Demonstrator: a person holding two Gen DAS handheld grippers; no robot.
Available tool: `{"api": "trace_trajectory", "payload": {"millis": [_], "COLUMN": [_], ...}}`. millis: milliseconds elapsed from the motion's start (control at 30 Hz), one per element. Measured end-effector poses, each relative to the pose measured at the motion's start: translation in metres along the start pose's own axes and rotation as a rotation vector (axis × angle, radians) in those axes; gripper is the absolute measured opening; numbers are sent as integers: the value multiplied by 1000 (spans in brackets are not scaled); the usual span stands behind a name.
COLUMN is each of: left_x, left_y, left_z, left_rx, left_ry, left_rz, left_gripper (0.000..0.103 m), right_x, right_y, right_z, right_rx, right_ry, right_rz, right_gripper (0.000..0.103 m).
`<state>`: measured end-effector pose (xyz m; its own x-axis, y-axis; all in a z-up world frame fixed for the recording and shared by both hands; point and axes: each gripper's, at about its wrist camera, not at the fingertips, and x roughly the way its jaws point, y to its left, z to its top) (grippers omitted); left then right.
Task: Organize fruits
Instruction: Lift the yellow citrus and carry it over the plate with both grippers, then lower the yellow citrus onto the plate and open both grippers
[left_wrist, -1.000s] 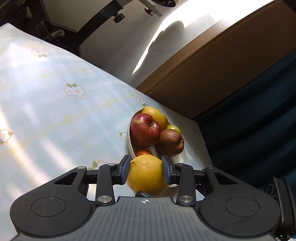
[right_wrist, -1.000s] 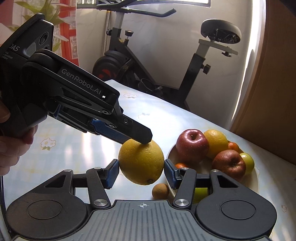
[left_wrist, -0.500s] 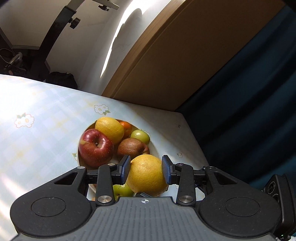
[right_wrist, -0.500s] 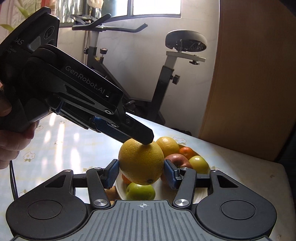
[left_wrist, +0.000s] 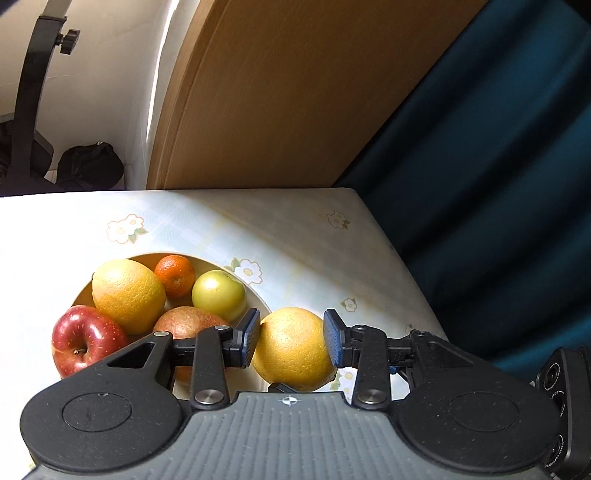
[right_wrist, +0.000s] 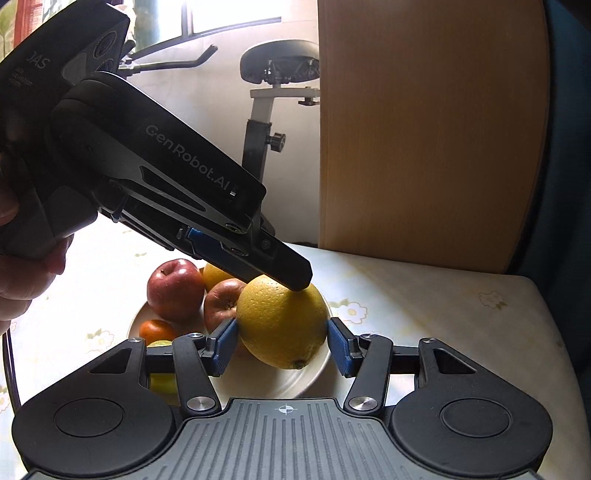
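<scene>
Both the left claw (left_wrist: 291, 341) and the right claw (right_wrist: 282, 345) squeeze one big yellow orange (left_wrist: 293, 349) in the air, just right of the fruit bowl (left_wrist: 255, 301) on the desk (left_wrist: 303, 229).

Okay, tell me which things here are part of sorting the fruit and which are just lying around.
Part of the job:
large yellow citrus, clamped by left gripper and right gripper
plate
red apple
green apple
mandarin

Just lying about:
exercise bike
black bag
wooden panel
</scene>
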<state>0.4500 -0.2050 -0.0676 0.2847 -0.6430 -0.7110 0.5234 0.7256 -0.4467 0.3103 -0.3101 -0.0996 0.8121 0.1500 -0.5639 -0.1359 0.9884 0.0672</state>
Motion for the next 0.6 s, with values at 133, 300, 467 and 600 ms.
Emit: {"api": "trace_trajectory", "payload": {"millis": [133,300,467,600], "left_x": [16,25,21,19], "left_y": [3,9,3,4], "left_z": [6,11,7,8], "left_rx": [4,-10,11,10], "left_ry": [29,43,53,52], "left_rz": [30,49,75,88], "left_gripper": [40,40,39,38], "right_x": [14,25,34,39], "right_y": [-8,-13,-12,-6], "right_z": [0,0,-2,-3], "right_rx": [11,31,30,2], "right_ry": [18,41,62,79], "right_rz": [5,6,12,8], "right_gripper": [49,49,49,49]}}
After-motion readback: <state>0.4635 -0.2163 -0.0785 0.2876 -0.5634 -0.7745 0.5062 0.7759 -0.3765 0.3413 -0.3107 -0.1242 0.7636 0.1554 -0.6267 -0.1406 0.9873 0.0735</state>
